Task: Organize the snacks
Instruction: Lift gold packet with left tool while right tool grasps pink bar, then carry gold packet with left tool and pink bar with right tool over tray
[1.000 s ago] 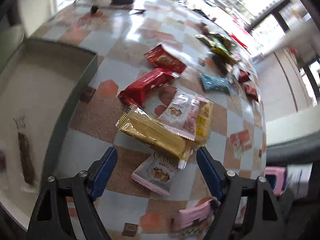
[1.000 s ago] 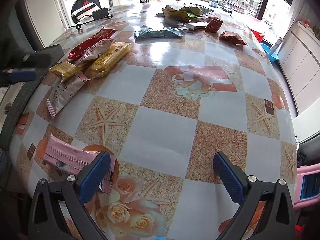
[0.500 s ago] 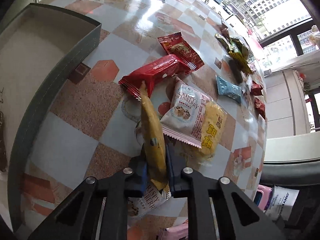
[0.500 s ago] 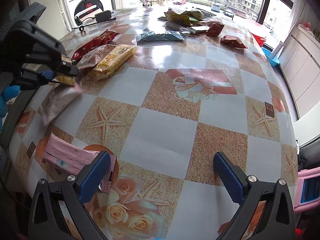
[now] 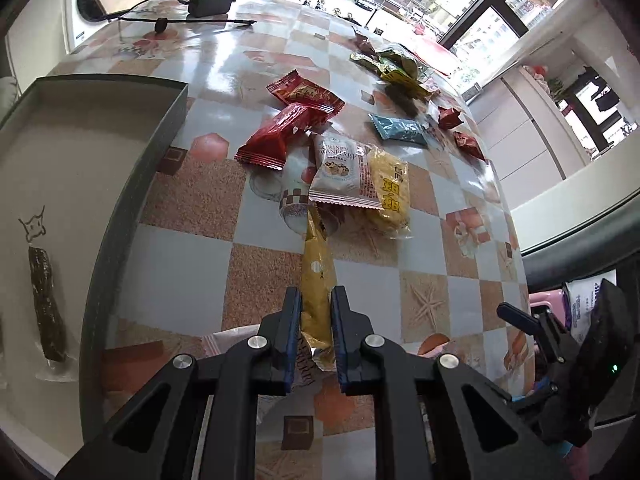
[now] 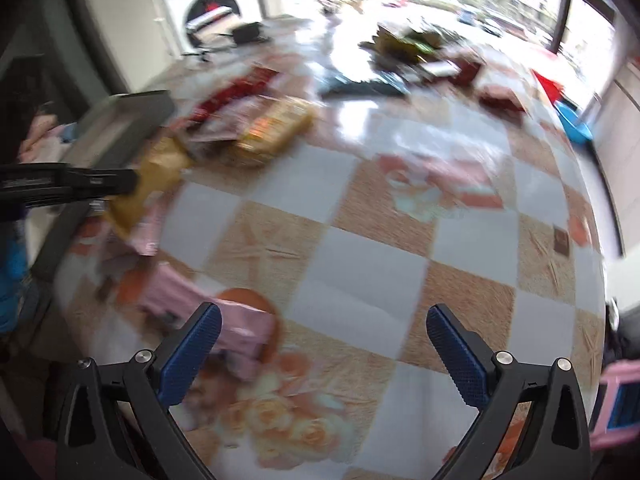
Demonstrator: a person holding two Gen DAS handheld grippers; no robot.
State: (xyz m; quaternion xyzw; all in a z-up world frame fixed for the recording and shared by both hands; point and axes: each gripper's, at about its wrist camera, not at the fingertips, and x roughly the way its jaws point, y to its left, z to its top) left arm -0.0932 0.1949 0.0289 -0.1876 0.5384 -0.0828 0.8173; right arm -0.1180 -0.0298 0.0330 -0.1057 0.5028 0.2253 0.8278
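Note:
My left gripper (image 5: 315, 300) is shut on a gold snack packet (image 5: 316, 276) and holds it edge-up above the table. A grey open box (image 5: 160, 148) lies to its left with a dark snack bar (image 5: 47, 304) inside. Beyond the packet lie a white cranberry packet (image 5: 340, 168), a yellow packet (image 5: 390, 192) and two red packets (image 5: 280, 136). My right gripper (image 6: 322, 332) is open and empty above the table's near edge; its view is blurred. A pink packet (image 6: 236, 328) lies by its left finger. The left gripper with the gold packet (image 6: 156, 172) shows at left.
A blue packet (image 5: 396, 128), small red packets (image 5: 466, 144) and green-yellow packets (image 5: 396, 68) lie farther back on the patterned table (image 5: 192, 264). A black power adapter with cable (image 5: 210, 2) sits at the far end. The right gripper (image 5: 560, 344) shows at lower right.
My left gripper closed on the gold packet and lifted it back off the pile toward me. The right gripper's view has shifted and blurred; it stays open.

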